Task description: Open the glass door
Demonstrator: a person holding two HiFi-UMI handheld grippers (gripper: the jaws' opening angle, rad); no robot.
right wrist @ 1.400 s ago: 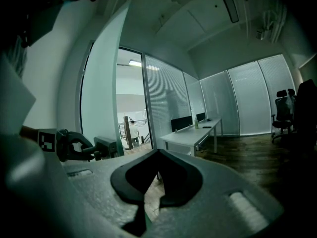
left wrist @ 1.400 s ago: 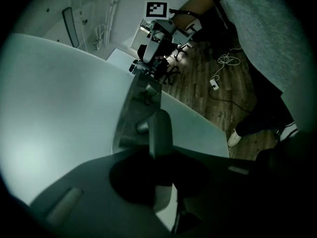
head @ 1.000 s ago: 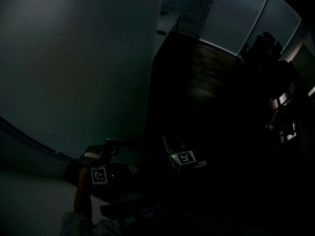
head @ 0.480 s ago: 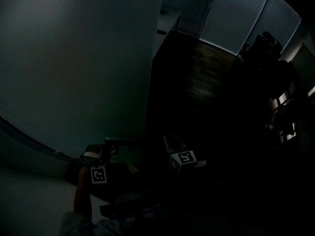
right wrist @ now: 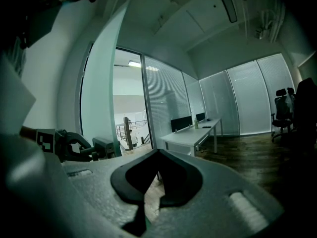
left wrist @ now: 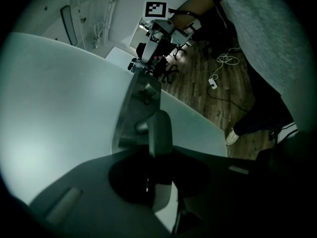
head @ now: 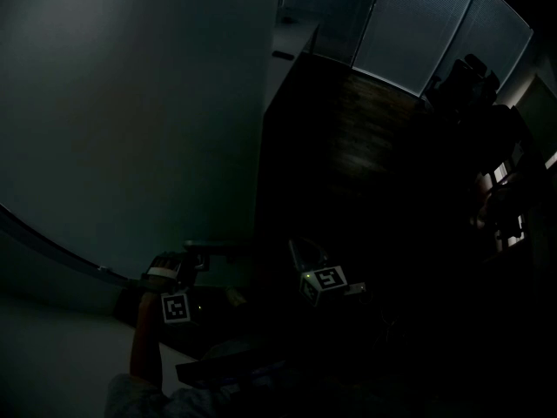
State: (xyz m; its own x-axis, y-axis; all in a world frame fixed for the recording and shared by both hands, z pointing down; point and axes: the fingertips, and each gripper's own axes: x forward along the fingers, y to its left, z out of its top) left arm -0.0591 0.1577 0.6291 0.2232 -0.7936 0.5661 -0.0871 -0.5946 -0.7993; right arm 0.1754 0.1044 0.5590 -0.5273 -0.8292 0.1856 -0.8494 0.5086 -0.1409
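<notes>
two hand-held grippers (head: 198, 256) (head: 302, 254), one door handle (left wrist: 159, 129)

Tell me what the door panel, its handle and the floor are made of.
Door panel: frosted glass, going by its pale, milky, evenly lit surface.
Door handle: metal by the look, grey satin finish with soft highlights.
Floor: dark wood or wood-look planks, visible grain and board seams.
</notes>
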